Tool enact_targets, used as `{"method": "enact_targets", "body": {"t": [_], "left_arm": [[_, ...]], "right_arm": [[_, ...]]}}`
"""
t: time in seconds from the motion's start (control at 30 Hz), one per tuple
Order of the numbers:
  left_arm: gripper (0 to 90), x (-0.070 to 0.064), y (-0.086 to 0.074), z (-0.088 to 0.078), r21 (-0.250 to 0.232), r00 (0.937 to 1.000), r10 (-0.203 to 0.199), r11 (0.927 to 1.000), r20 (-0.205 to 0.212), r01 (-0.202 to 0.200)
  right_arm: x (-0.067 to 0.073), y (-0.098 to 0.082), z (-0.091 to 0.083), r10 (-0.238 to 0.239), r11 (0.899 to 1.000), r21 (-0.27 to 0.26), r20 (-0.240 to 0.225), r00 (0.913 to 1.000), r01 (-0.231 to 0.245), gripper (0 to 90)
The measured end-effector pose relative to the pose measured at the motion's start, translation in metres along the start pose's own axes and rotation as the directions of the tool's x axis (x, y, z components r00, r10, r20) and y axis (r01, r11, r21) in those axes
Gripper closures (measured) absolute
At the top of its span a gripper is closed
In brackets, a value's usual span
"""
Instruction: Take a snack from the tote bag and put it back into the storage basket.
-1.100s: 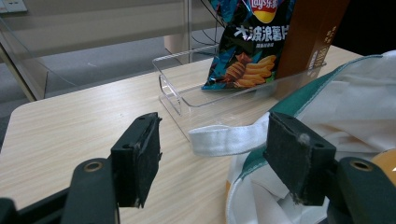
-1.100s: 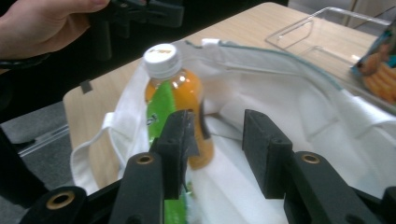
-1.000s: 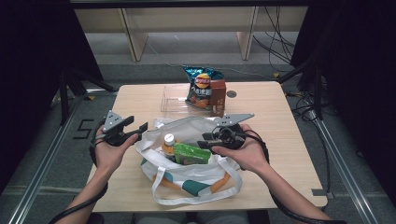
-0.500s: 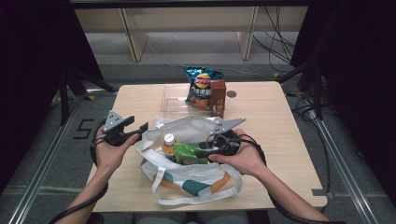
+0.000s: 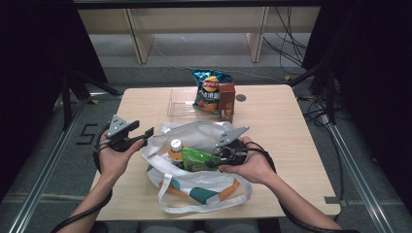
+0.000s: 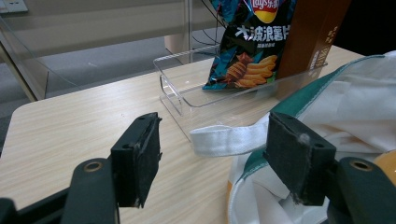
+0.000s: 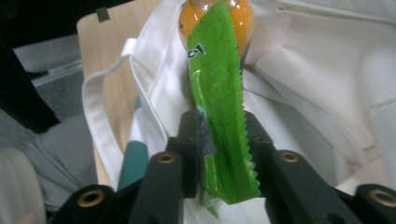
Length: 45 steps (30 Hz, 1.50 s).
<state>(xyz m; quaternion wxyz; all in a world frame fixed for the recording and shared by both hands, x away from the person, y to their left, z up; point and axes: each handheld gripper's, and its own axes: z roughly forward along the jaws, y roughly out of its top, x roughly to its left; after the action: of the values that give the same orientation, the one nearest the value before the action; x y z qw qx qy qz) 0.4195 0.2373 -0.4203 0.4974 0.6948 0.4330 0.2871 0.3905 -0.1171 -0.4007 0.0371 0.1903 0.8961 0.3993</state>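
A white cloth bag (image 5: 194, 133) with green and orange trim lies open in the middle of the table. Inside it are an orange bottle (image 5: 175, 148) and a green packet (image 5: 197, 158). My right gripper (image 5: 214, 161) reaches into the bag from the right. Its jaws have just been closing and now pinch the serrated end of the green packet (image 7: 217, 79), with the bottle (image 7: 238, 14) just beyond. My left gripper (image 5: 145, 135) hovers open at the bag's left rim. In its own view the white strap (image 6: 224, 140) lies between its wide jaws, untouched.
A clear plastic tray (image 5: 180, 102) stands at the far side of the table, with a chips bag (image 5: 209, 90) and a brown carton (image 5: 226, 99) upright at its right end. A small dark disc (image 5: 241, 97) lies beyond. Bare wooden tabletop (image 5: 291, 136) stretches to the right.
The right gripper has dipped a little lower into the bag and its jaws have come together on the green packet. The left gripper has stayed where it was.
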Motion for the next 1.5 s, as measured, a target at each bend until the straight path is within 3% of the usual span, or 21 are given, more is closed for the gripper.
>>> {"method": "enact_targets", "body": {"t": [0.1,0.13,0.37,0.67,0.73,0.8,1.0,1.13,1.23,1.27,1.43,1.5], "left_arm": [[34.7,0.000,0.000,0.000,-0.001,1.0000,-0.001,1.0000,-0.001,0.001],[34.7,0.000,0.000,0.000,0.000,1.0000,-0.001,1.0000,-0.001,0.001],[34.7,0.000,0.000,0.001,0.002,1.0000,0.001,1.0000,0.001,-0.001],[34.8,0.000,-0.001,0.001,0.002,1.0000,-0.002,1.0000,0.001,0.002],[34.8,0.000,0.000,0.001,0.001,1.0000,-0.002,1.0000,0.001,0.002],[34.7,0.000,-0.001,0.001,0.002,1.0000,-0.002,1.0000,0.001,0.002],[34.7,0.000,0.000,0.001,0.000,1.0000,-0.006,1.0000,0.000,0.006],[34.7,0.000,0.000,0.001,-0.001,1.0000,-0.006,1.0000,0.000,0.006],[34.7,0.000,0.000,0.001,-0.002,1.0000,-0.006,1.0000,0.001,0.006],[34.7,0.000,0.000,0.001,-0.002,1.0000,-0.006,1.0000,0.000,0.006],[34.7,0.000,0.000,0.001,-0.004,1.0000,-0.008,1.0000,0.000,0.008],[34.7,0.000,0.000,0.001,-0.004,1.0000,-0.007,1.0000,-0.001,0.007]], "right_arm": [[0.000,0.000,-0.003,-0.010,1.000,-0.013,0.029,0.9995,0.010,84.2],[-0.001,0.000,-0.004,-0.036,0.999,-0.007,0.028,0.9990,0.037,86.0],[-0.002,0.000,-0.006,-0.072,0.997,-0.028,0.071,0.9949,0.074,89.8],[-0.001,0.005,-0.017,-0.060,0.996,-0.063,0.089,0.9942,0.066,90.0],[-0.003,0.007,-0.020,-0.080,0.992,-0.086,0.100,0.9918,0.088,90.0],[-0.002,0.008,-0.023,-0.058,0.994,-0.089,0.106,0.9926,0.068,90.0],[-0.005,0.011,-0.030,-0.080,0.988,-0.119,0.125,0.9889,0.095,90.0],[-0.005,0.013,-0.037,-0.061,0.988,-0.133,0.140,0.9883,0.080,90.0],[-0.008,0.014,-0.041,-0.073,0.984,-0.149,0.155,0.9852,0.097,90.0],[-0.007,0.014,-0.043,-0.049,0.985,-0.157,0.164,0.9853,0.075,90.0],[-0.010,0.016,-0.047,-0.073,0.980,-0.171,0.177,0.9815,0.104,90.0],[-0.011,0.017,-0.048,-0.062,0.980,-0.176,0.172,0.9831,0.093,90.0]]}}
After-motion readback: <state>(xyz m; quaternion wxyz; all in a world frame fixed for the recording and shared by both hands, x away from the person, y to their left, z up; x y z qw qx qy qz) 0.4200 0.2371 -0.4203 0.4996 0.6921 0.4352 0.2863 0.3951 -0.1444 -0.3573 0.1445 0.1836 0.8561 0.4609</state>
